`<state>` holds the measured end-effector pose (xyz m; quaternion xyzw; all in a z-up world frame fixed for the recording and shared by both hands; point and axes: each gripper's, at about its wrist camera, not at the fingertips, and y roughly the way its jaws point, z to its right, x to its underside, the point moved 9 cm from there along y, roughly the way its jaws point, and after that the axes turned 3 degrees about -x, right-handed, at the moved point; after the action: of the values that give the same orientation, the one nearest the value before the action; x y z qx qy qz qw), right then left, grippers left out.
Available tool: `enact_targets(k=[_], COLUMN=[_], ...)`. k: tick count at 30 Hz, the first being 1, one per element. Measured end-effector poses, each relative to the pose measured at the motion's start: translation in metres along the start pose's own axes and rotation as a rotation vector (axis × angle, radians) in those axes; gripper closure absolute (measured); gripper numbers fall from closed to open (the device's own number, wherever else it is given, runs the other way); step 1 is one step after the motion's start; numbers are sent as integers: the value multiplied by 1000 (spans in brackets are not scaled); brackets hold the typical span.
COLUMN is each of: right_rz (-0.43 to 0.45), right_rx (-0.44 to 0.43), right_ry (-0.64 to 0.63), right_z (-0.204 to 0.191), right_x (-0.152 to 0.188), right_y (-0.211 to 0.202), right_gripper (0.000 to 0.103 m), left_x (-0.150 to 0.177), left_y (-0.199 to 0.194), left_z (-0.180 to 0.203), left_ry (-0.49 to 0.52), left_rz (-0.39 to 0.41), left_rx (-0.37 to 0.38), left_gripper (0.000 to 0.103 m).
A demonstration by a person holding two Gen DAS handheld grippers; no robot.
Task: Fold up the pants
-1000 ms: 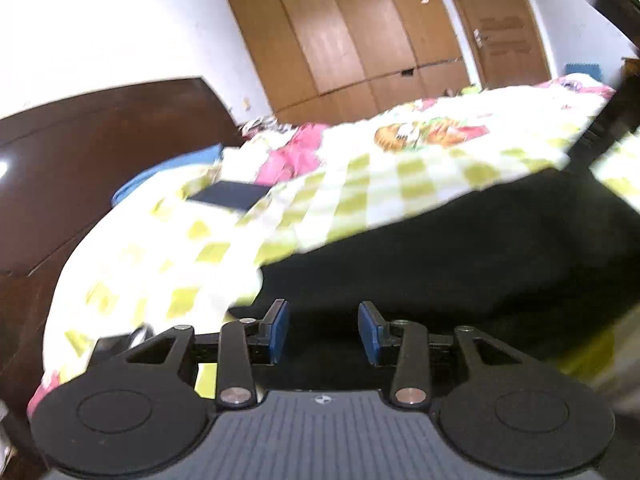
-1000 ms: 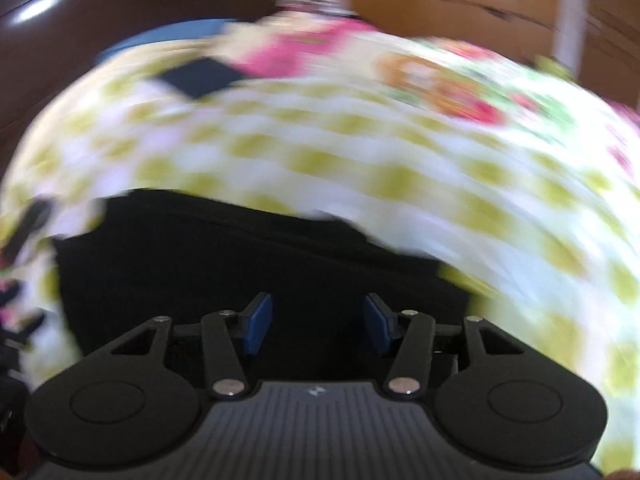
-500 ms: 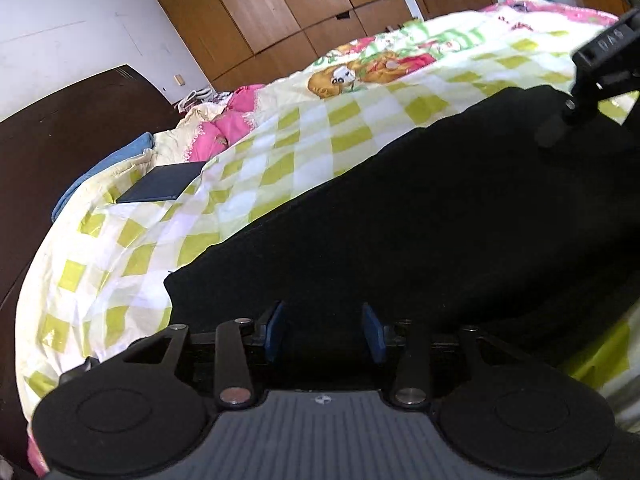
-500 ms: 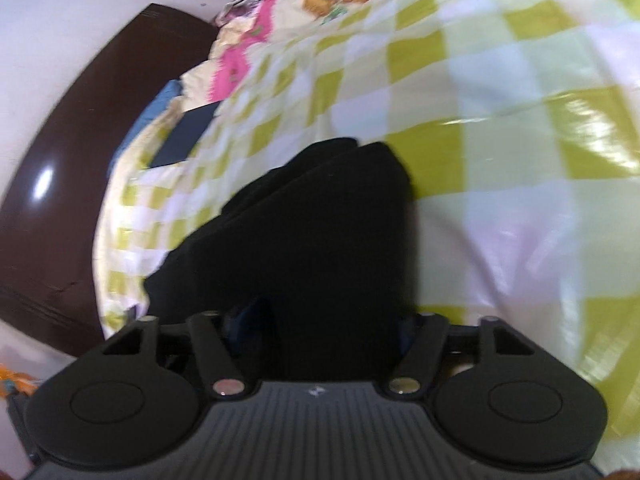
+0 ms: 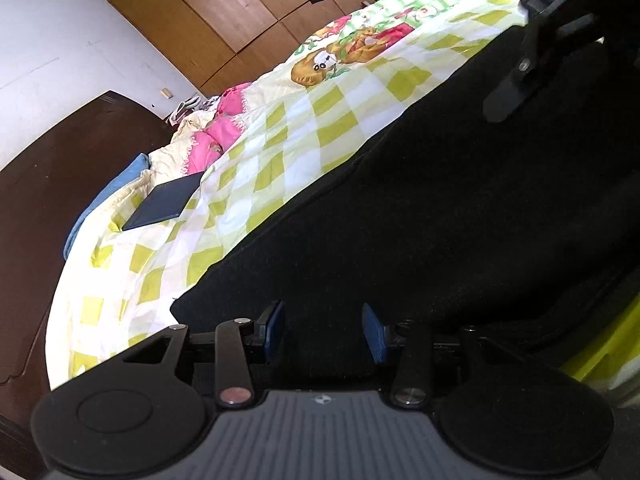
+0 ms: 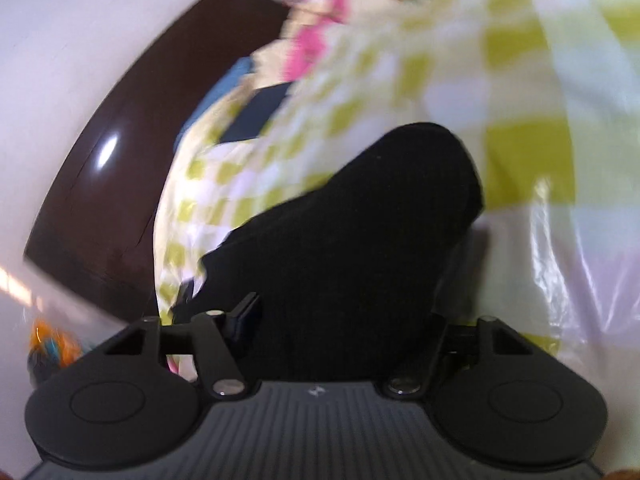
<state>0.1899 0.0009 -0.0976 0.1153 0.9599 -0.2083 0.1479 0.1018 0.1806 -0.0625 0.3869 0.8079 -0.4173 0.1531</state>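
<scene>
Lying flat along the near edge of the bed (image 5: 280,136), the black pants (image 5: 460,208) stretch away from the left gripper (image 5: 323,330) toward the right gripper (image 5: 532,46), which shows at the far end in the left wrist view. The left gripper's 2 blue-padded fingers (image 5: 276,326) stand apart with dark cloth between and below them, nothing pinched. In the right wrist view, blurred by motion, the right gripper (image 6: 340,320) has a mound of the black cloth heaped up between its fingers (image 6: 246,312); whether they are clamped on it I cannot tell, since the cloth hides the right finger. My reading is that a fold is just beginning: each gripper sits at 1 end of the garment, ready to take hold. Next, the left fingers need to close on the edge under them, then both ends should lift together and travel across so the layers meet squarely. A dark flat book (image 5: 164,202) lies well apart near the headboard (image 5: 36,184).
</scene>
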Motion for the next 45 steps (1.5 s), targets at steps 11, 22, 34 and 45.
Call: enact_targets(k=[11, 22, 34, 45], right_rz=[97, 127, 247, -170], right_rx=[-13, 264, 344, 351], right_ry=[89, 18, -77, -577], right_z=[5, 54, 48, 19], right_x=[14, 21, 7, -44], right_y=[-112, -227, -263, -213], right_gripper=[87, 65, 50, 50], left_x=[-25, -66, -72, -123], left_y=[-34, -61, -54, -74], left_z=[59, 106, 128, 142], left_ry=[89, 183, 249, 285], left_rz=[80, 182, 210, 352], left_rx=[128, 221, 182, 274], left_gripper=[51, 46, 44, 43])
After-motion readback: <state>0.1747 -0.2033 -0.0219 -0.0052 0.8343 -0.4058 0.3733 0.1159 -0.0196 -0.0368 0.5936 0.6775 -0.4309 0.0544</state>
